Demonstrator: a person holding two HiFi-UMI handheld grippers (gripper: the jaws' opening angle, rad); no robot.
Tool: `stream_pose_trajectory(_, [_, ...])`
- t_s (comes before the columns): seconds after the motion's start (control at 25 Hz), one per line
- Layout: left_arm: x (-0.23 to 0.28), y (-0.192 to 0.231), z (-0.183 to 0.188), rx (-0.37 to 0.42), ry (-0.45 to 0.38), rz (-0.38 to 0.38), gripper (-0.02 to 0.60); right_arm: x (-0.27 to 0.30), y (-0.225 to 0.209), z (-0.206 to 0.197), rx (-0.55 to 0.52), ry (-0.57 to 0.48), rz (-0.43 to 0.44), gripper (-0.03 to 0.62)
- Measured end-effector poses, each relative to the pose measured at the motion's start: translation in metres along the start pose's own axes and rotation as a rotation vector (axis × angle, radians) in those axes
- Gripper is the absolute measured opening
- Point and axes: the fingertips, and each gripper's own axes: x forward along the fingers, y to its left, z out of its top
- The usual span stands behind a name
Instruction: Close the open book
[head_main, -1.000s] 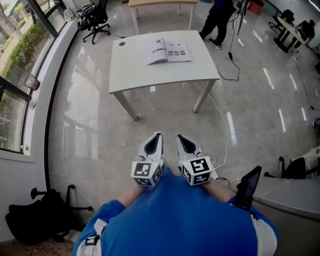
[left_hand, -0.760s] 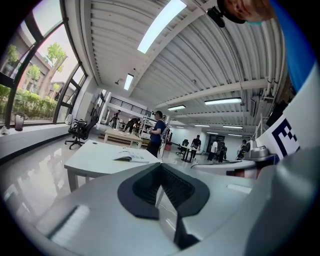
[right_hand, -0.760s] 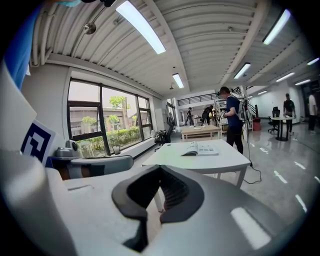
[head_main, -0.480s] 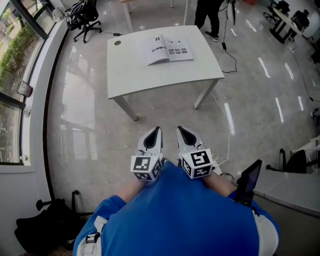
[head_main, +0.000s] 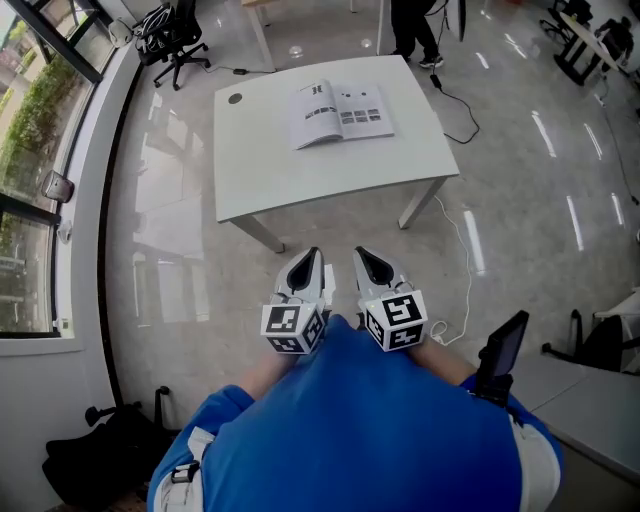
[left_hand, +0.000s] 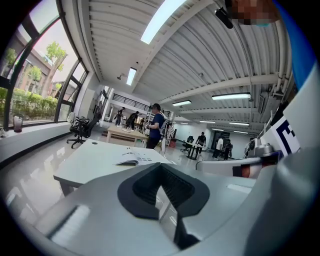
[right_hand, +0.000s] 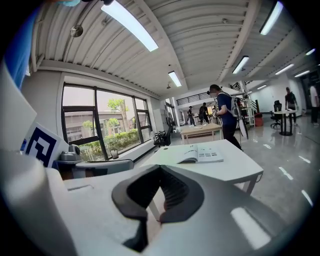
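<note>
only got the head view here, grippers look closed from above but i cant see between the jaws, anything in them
observer: No. The left gripper has its jaws together with nothing between them, and the right gripper is the same.
operator: is the book lying flat
observer: Not fully. Seen from the side in the right gripper view, the book has its left-hand pages arching up off the table. The right-hand page lies flat.
operator: i only see legs past the table, who is that
observer: A person in a dark blue top, standing next to a wooden table further back.
</note>
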Motion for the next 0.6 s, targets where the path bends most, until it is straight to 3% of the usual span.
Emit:
stream_pose_trajectory(0.32, [0.087, 0.004, 0.023, 0.018, -0.010, 0.059, 0.006, 0.047, -0.070, 0.033, -0.010, -0.019, 0.051, 0.002])
stream_pose_trajectory(0.6, [0.128, 0.011, 0.028, 0.015, 0.003, 0.106, 0.006, 0.079, -0.107, 0.039, -0.005, 0.006, 0.081, 0.002])
